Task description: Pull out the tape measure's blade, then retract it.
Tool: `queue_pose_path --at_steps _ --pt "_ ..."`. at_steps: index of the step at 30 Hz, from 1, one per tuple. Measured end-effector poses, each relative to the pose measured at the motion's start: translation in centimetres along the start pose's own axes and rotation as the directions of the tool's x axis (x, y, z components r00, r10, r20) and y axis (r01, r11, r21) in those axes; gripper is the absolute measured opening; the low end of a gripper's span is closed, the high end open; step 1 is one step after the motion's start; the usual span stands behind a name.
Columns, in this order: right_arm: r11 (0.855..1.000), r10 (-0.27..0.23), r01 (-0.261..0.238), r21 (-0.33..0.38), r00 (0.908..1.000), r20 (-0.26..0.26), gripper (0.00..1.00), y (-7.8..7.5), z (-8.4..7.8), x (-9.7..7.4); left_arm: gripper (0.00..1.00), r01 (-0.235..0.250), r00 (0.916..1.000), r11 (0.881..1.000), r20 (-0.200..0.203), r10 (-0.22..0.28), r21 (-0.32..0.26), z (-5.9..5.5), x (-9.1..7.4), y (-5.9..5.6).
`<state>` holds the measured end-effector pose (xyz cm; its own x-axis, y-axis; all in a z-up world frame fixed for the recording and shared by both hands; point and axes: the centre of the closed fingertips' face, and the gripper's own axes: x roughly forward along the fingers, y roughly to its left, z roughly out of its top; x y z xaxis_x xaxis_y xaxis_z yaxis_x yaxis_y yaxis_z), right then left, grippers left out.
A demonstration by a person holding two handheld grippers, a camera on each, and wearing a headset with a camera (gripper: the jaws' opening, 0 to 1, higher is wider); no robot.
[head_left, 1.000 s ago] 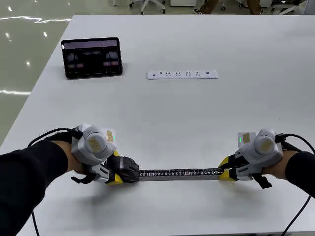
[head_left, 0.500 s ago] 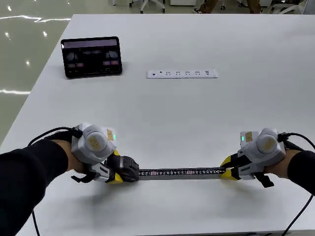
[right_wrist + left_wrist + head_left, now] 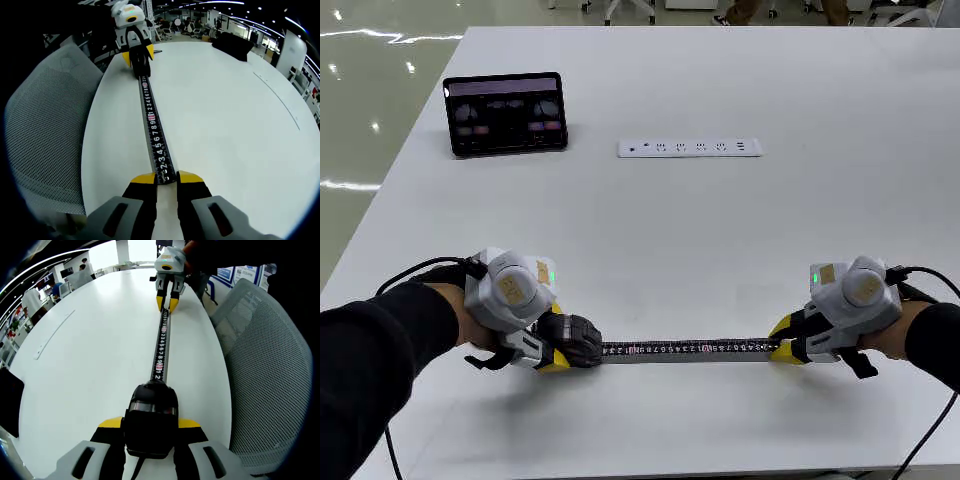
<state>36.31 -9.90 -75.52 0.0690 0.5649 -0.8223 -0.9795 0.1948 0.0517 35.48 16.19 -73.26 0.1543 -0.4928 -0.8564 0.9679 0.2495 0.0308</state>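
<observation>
Black tape measure case (image 3: 151,417), dark white-numbered blade (image 3: 152,125), white table (image 3: 720,230)

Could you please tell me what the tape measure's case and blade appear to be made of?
The black tape measure case looks like matte rubbery plastic, with soft dull highlights. The dark extended blade is probably thin painted metal: flat, straight, with printed white numerals.

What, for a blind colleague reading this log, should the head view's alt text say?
Two handheld grippers hold a black tape measure's numbered blade stretched across a white table: the left gripper clamps the black case, the right gripper pinches the blade's end. A black tablet and a white power strip sit farther back.
</observation>
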Motion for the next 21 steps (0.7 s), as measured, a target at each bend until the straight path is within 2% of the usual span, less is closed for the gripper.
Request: queue_pose_path --at_steps 10,15,21 --pt "1.000 0.010 -0.010 0.010 1.0000 -0.002 0.10 0.08 0.03 0.19 0.33 -0.002 1.0000 1.000 0.009 0.002 -0.003 0.06 0.03 0.03" --pt "1.000 0.013 -0.013 -0.017 0.9996 -0.027 0.10 0.07 -0.03 0.31 0.33 0.002 1.0000 1.000 0.007 -0.002 0.001 0.07 0.07 0.04" --pt "1.000 0.007 -0.007 -0.015 0.9997 -0.023 0.10 0.08 -0.02 0.34 0.33 0.002 0.9999 1.000 0.013 -0.002 -0.001 0.13 0.07 0.02"
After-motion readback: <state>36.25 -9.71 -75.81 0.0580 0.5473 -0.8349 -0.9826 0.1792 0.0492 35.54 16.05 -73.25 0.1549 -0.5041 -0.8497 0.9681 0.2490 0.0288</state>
